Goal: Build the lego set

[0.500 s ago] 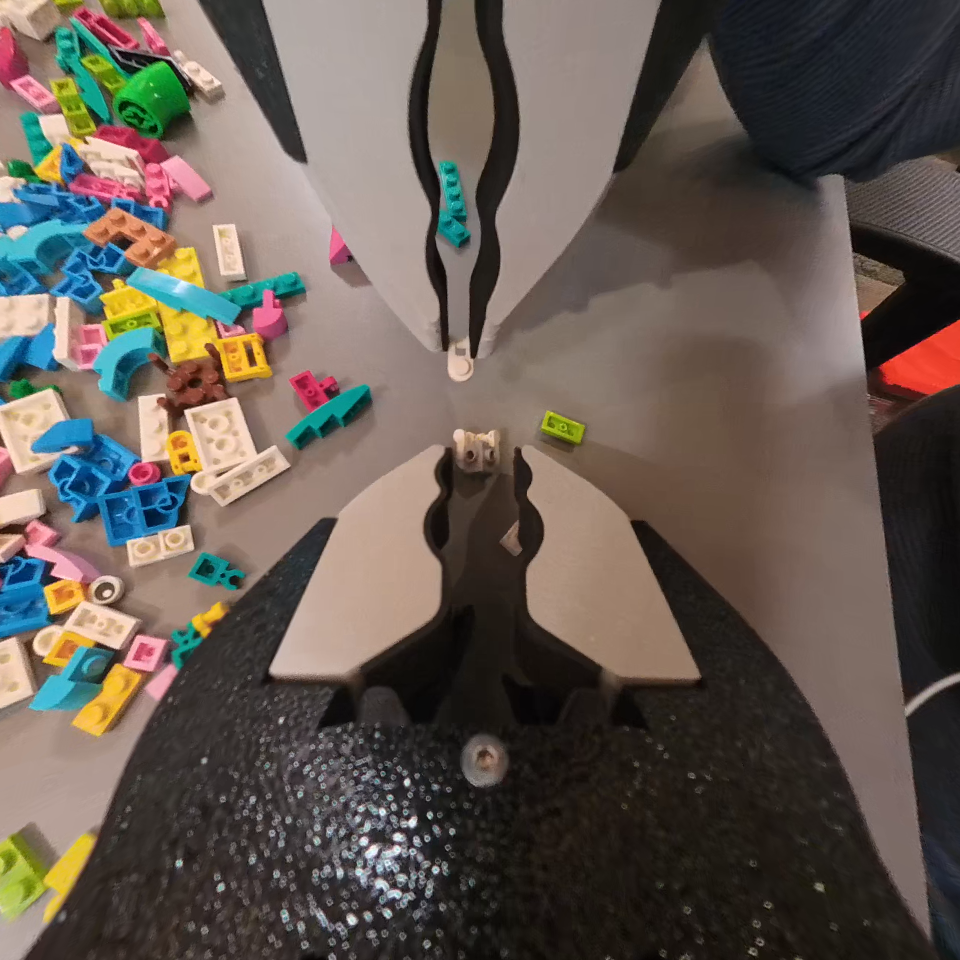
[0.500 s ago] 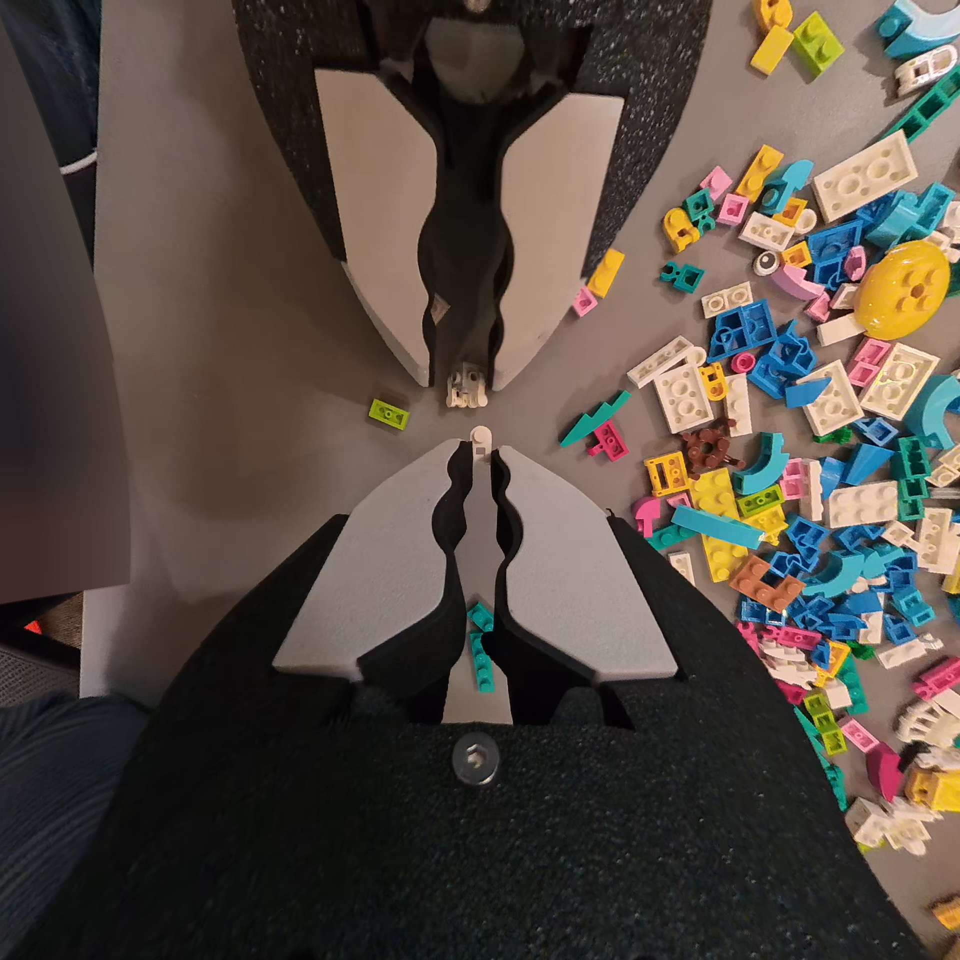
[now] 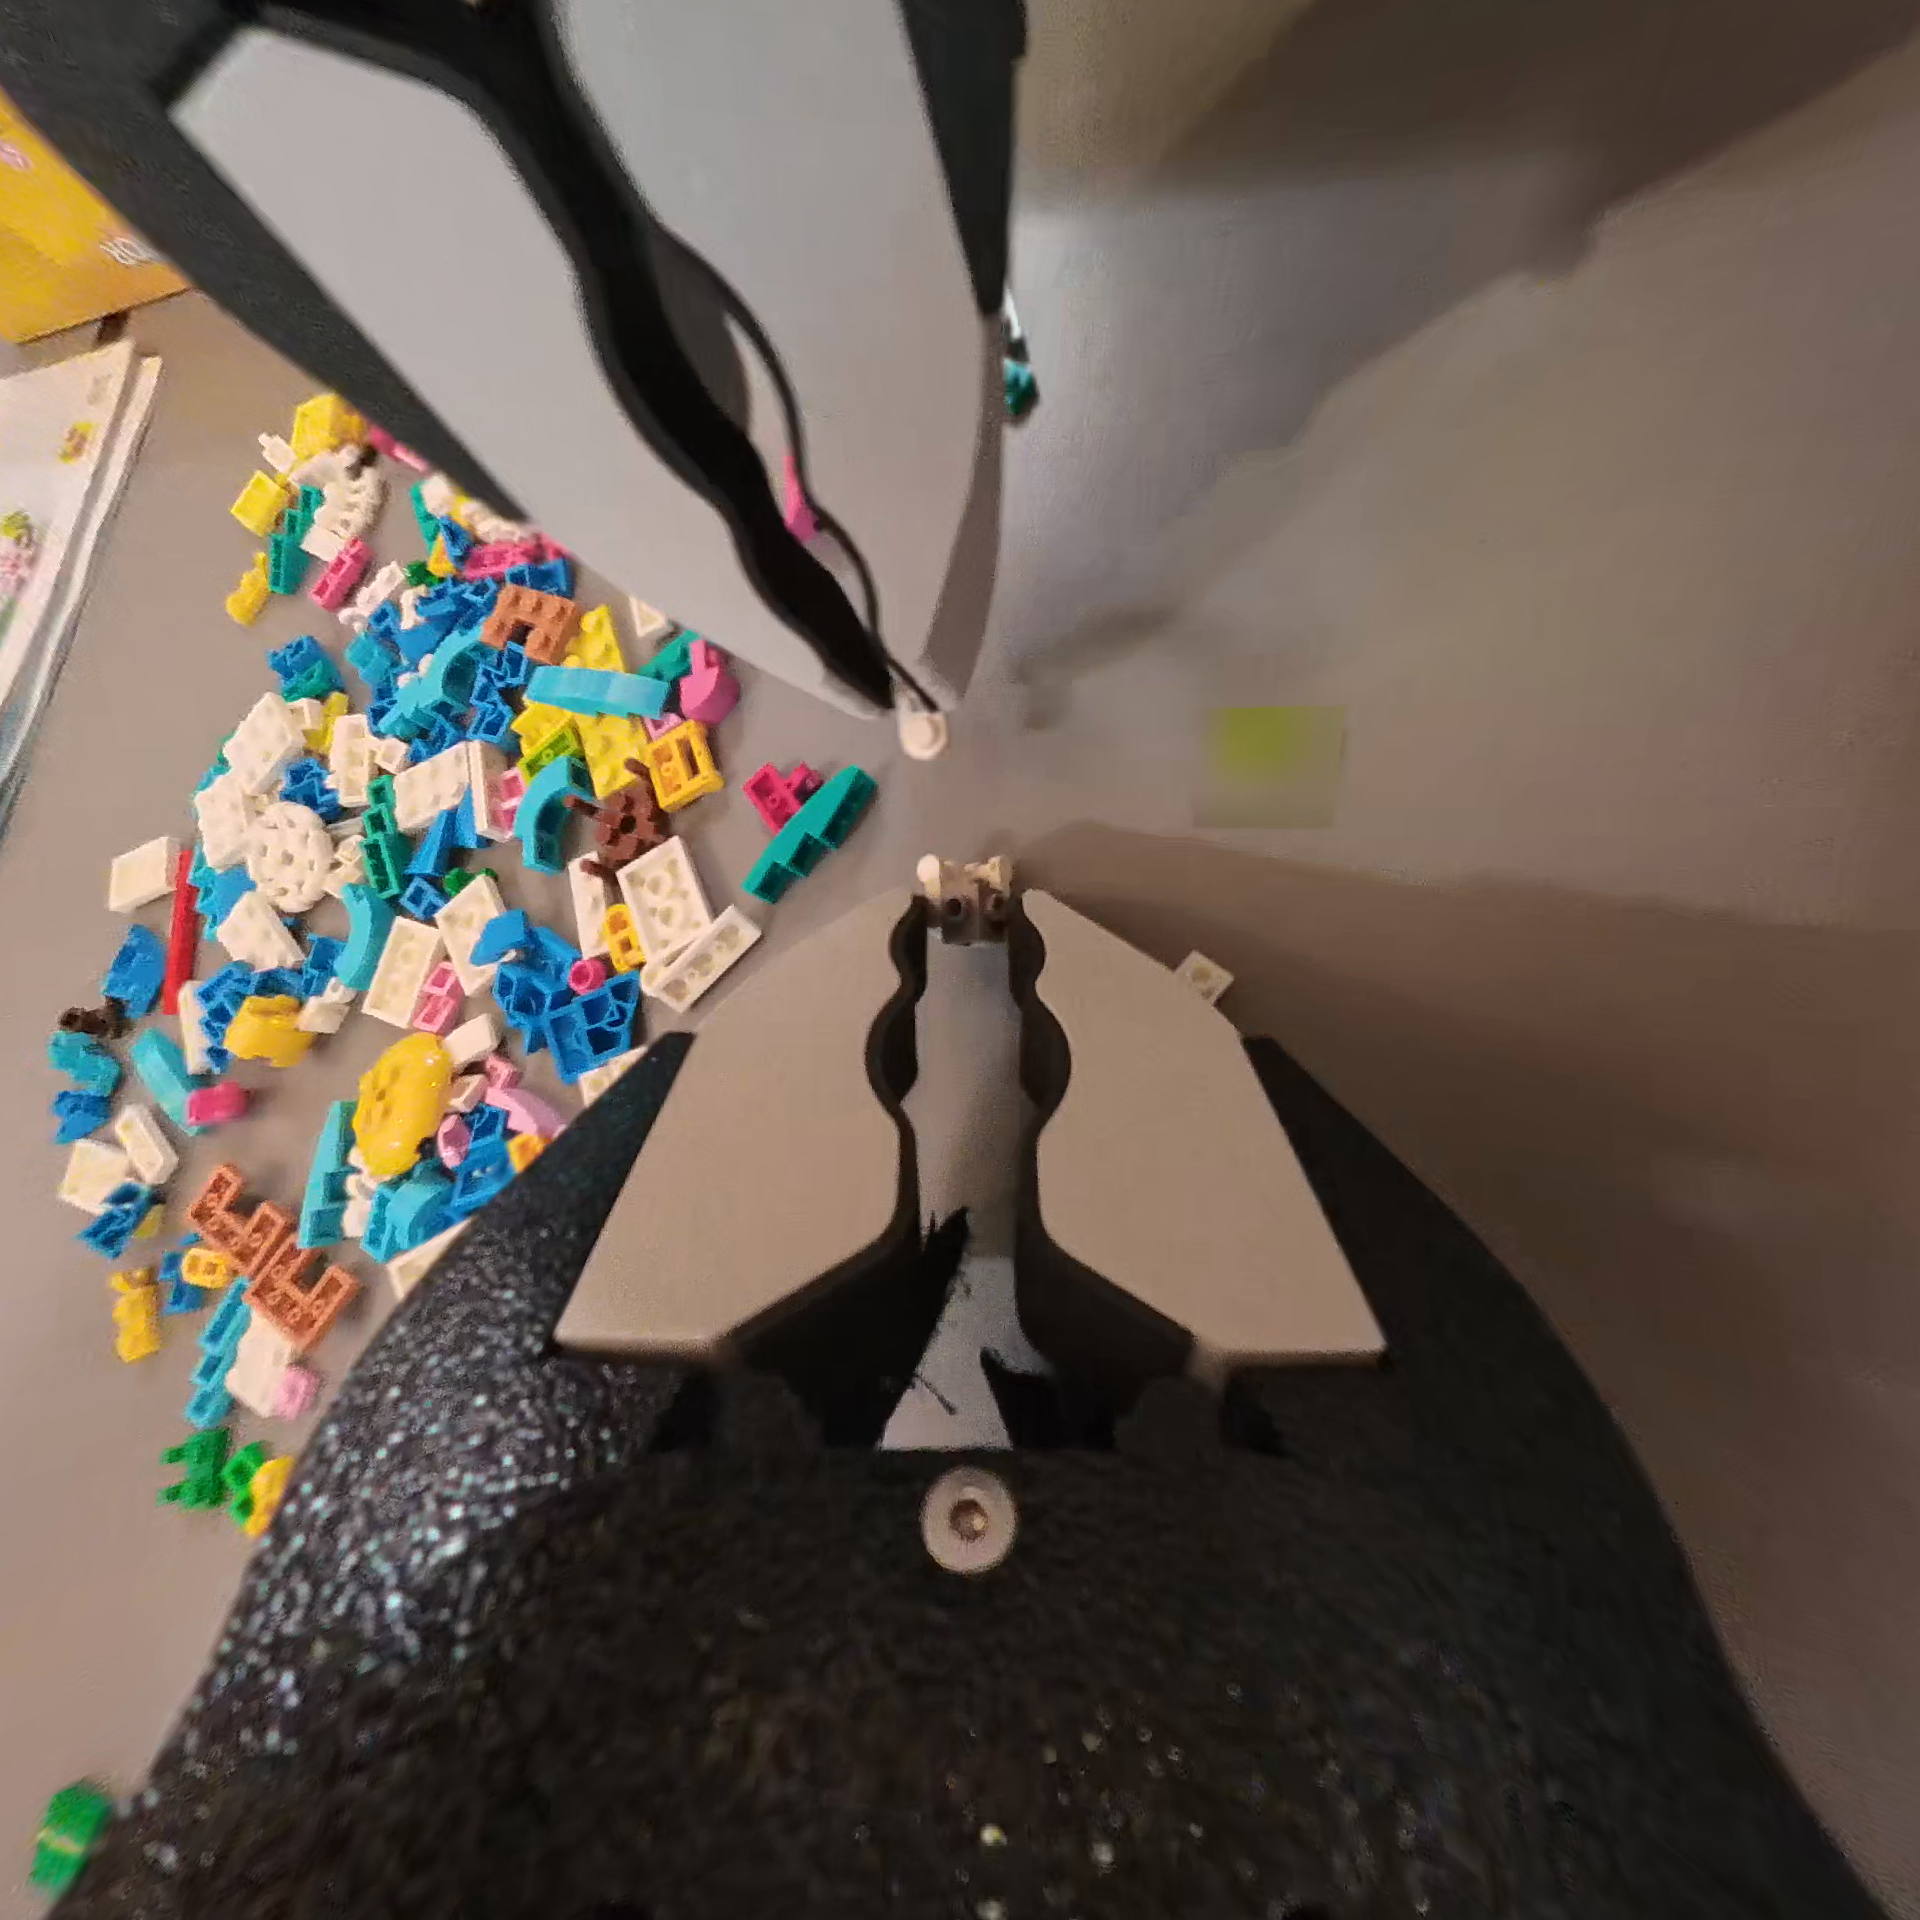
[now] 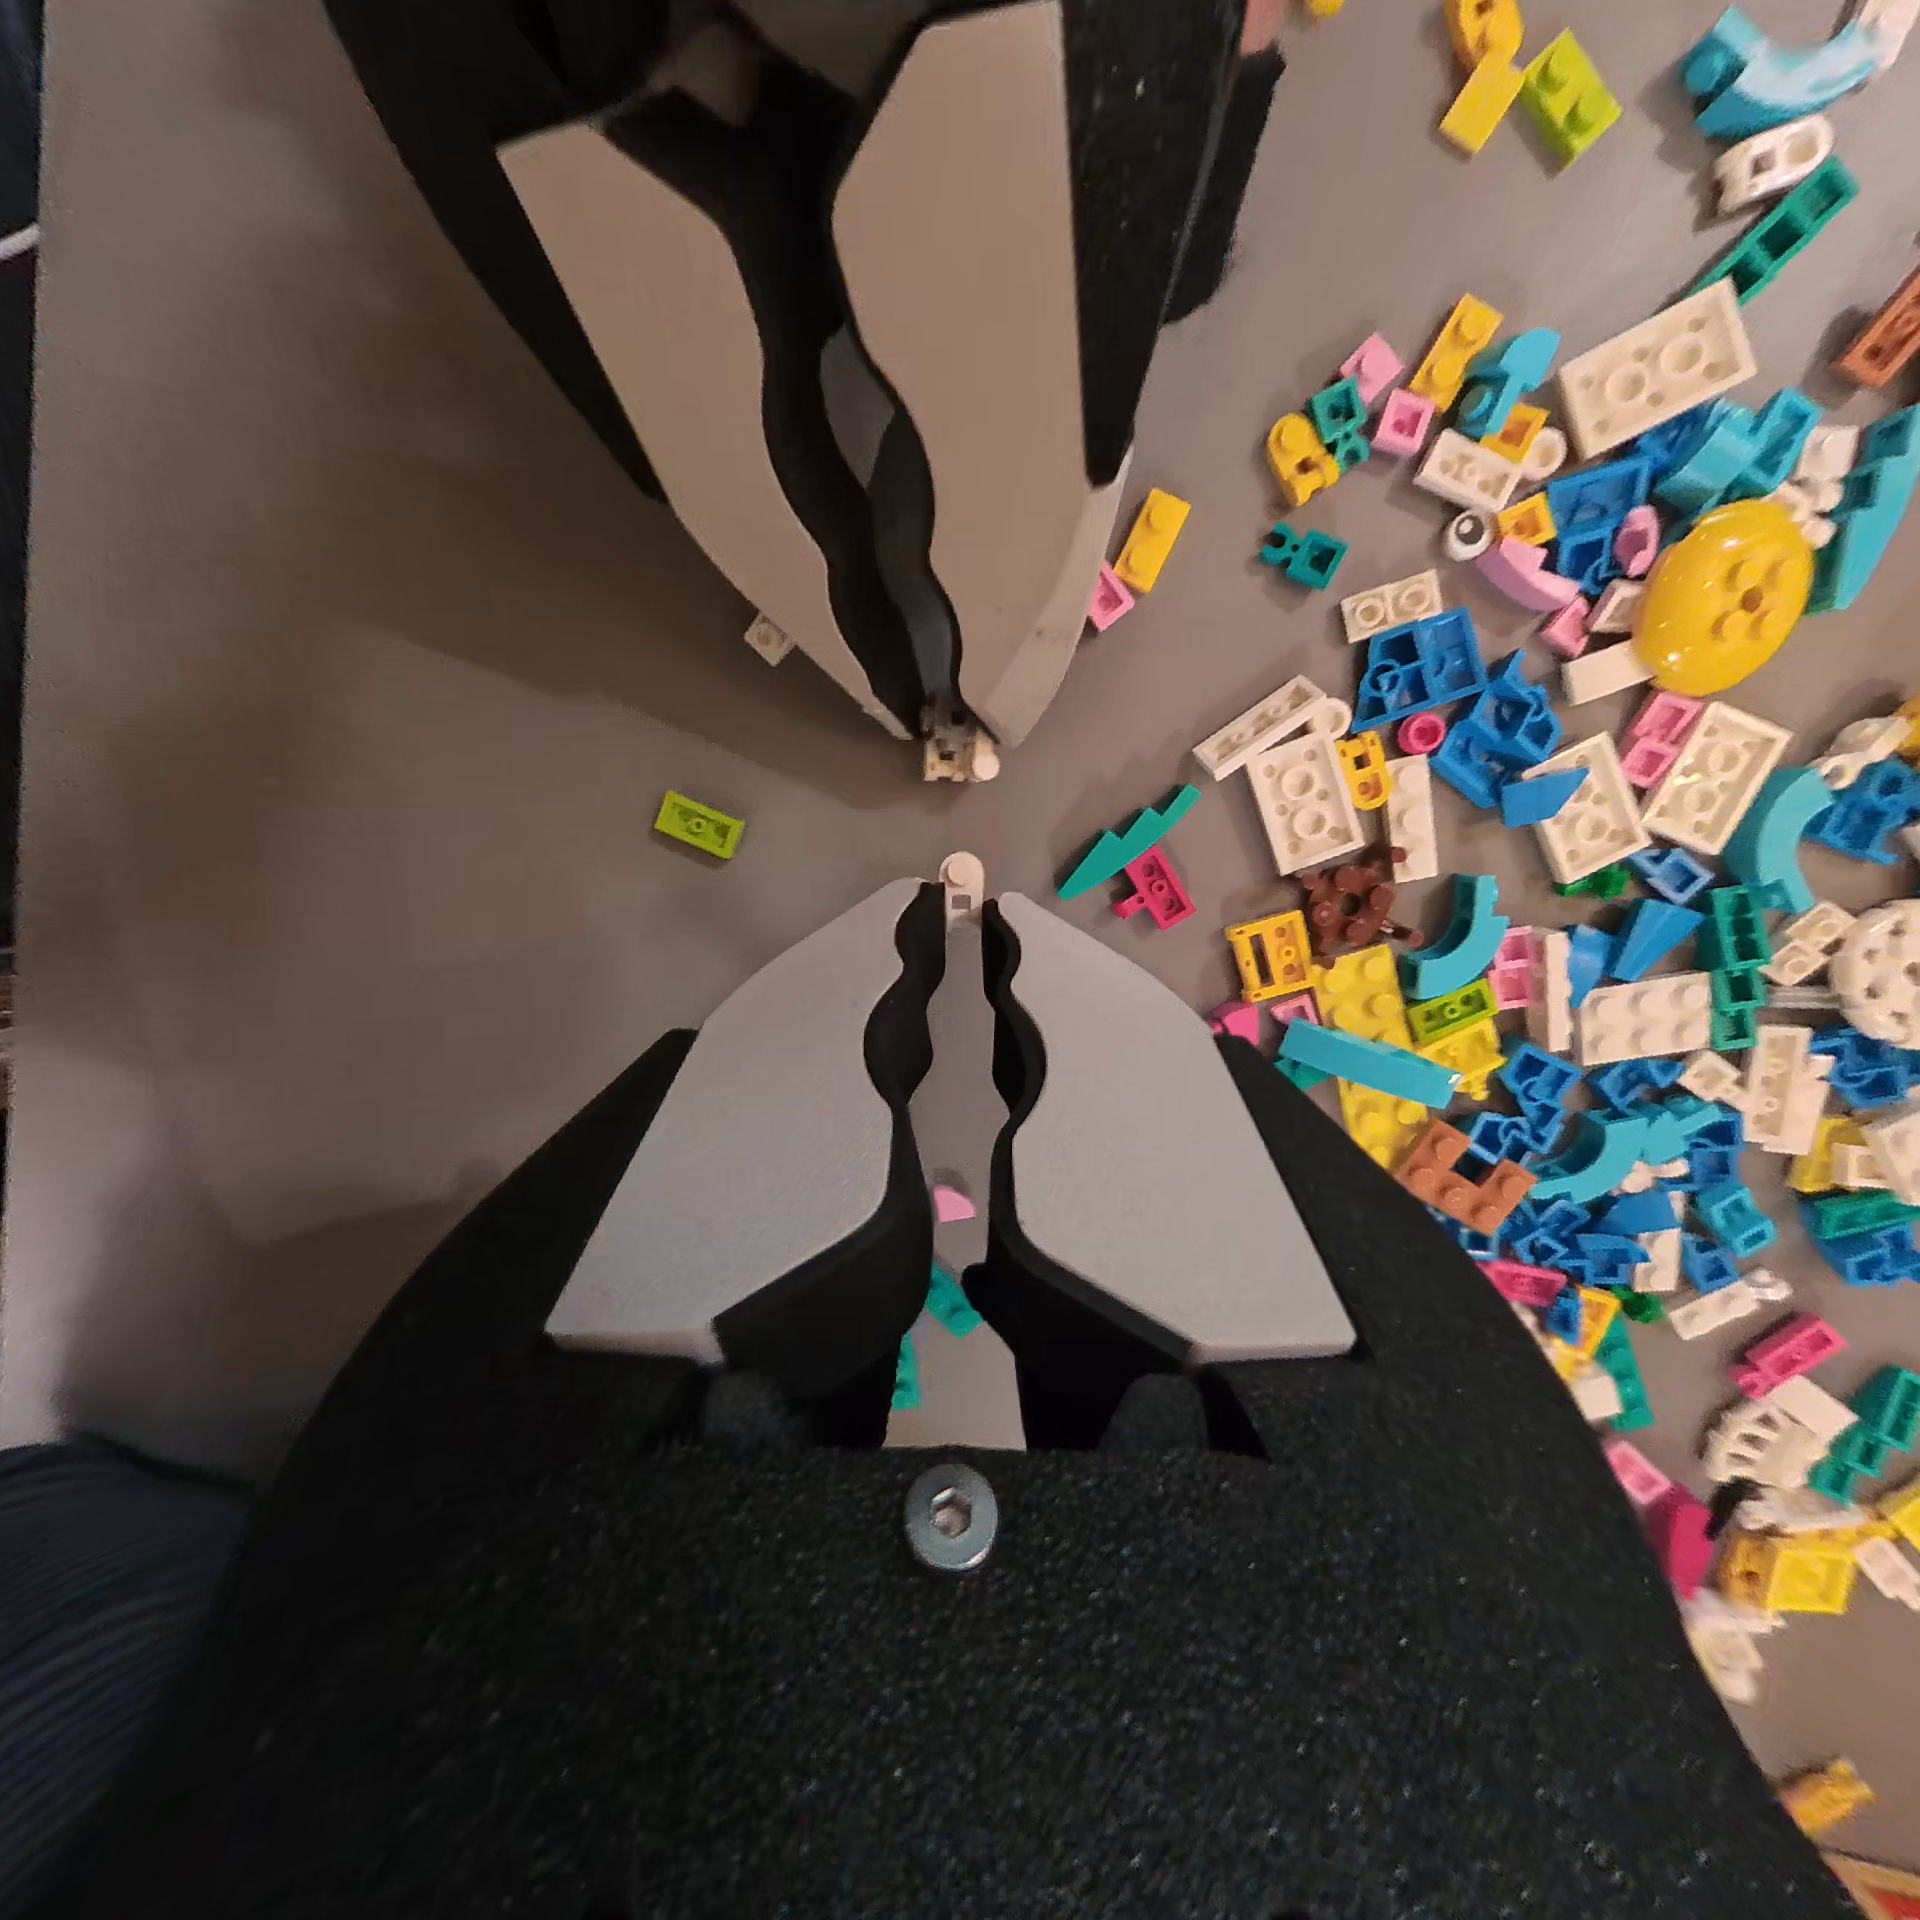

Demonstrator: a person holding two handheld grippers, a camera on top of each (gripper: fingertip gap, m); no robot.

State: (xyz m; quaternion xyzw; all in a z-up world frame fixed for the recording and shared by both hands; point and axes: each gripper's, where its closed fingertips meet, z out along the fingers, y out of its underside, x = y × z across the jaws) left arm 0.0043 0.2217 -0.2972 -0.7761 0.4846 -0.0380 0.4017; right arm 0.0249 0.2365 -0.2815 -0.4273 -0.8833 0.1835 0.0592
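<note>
My left gripper [image 3: 961, 906] is shut on a small white and grey lego piece [image 3: 964, 891] at its fingertips. My right gripper [image 4: 961, 906] is shut on a small white piece with a round end [image 4: 960, 875]. The two grippers point tip to tip above the grey table [image 4: 364, 727]. The held pieces face each other with a small gap between them. The right gripper [image 3: 920, 712] and its round piece [image 3: 923, 734] show from above in the left wrist view. The left gripper [image 4: 951, 740] and its piece [image 4: 956, 758] show in the right wrist view.
A wide pile of loose coloured bricks [image 4: 1558, 883] lies on the table; it also shows in the left wrist view [image 3: 416, 883]. A lime plate [image 4: 699, 828], a small white plate [image 4: 769, 637] and a teal wedge [image 4: 1127, 844] lie near the tips. A yellow box [image 3: 62, 249] and a booklet [image 3: 52, 520] sit beyond the pile. Left and right tips are no more than a few centimetres apart. Both grippers' tips are roughly 5 cm from the lime plate [image 4: 699, 828].
Both grippers have tilted and shifted a little while staying tip to tip. Each still holds its piece, and the gap between the pieces is about the same.
</note>
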